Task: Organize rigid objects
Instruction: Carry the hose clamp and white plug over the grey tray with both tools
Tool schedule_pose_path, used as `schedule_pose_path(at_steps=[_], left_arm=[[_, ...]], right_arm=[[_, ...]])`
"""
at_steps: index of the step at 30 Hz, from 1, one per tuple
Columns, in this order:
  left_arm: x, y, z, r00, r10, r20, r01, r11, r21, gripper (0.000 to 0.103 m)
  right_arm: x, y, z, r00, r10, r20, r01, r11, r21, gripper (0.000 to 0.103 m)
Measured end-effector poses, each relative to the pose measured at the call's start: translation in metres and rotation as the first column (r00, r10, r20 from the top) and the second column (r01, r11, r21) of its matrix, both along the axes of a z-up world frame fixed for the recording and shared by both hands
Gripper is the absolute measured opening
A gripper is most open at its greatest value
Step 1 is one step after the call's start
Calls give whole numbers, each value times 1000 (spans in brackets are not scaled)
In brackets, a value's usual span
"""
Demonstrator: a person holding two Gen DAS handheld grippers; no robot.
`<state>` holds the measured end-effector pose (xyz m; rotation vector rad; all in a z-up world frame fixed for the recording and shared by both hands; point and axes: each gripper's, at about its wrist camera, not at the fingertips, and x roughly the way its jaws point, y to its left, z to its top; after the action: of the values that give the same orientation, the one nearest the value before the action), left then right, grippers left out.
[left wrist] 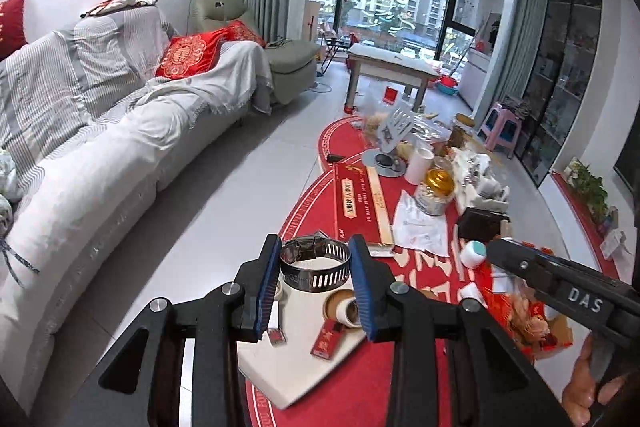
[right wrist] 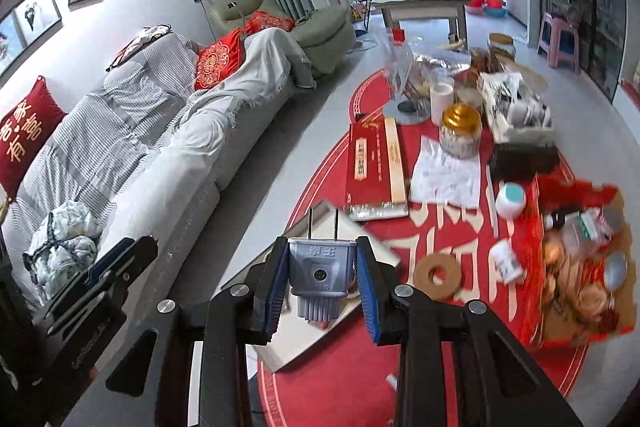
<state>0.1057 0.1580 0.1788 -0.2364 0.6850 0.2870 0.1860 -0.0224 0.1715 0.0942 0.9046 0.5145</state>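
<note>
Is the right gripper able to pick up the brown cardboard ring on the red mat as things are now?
Probably not yet. The right gripper is already shut on a grey plug, so its jaws are occupied. The cardboard ring lies uncovered on the red mat, so the way itself is free.

"das" on right tongs point(left wrist: 486, 251)
</note>
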Motion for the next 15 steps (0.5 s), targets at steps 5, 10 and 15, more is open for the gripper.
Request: schedule_pose_path(at_steps=[5, 10, 15], left_arm=[[24, 19, -33, 996, 54, -64, -54, 999, 6, 38], [41, 41, -86, 981, 104, -162, -108, 994, -15, 37], [55, 60, -142, 955, 137, -264, -152, 988, -39, 37]], right_arm=[[27, 15, -21, 999, 12, -48, -13, 1000, -20, 34], [52, 40, -63, 992, 27, -121, -34, 998, -61, 34], [70, 61, -107, 981, 37, -191, -55, 995, -88, 34]])
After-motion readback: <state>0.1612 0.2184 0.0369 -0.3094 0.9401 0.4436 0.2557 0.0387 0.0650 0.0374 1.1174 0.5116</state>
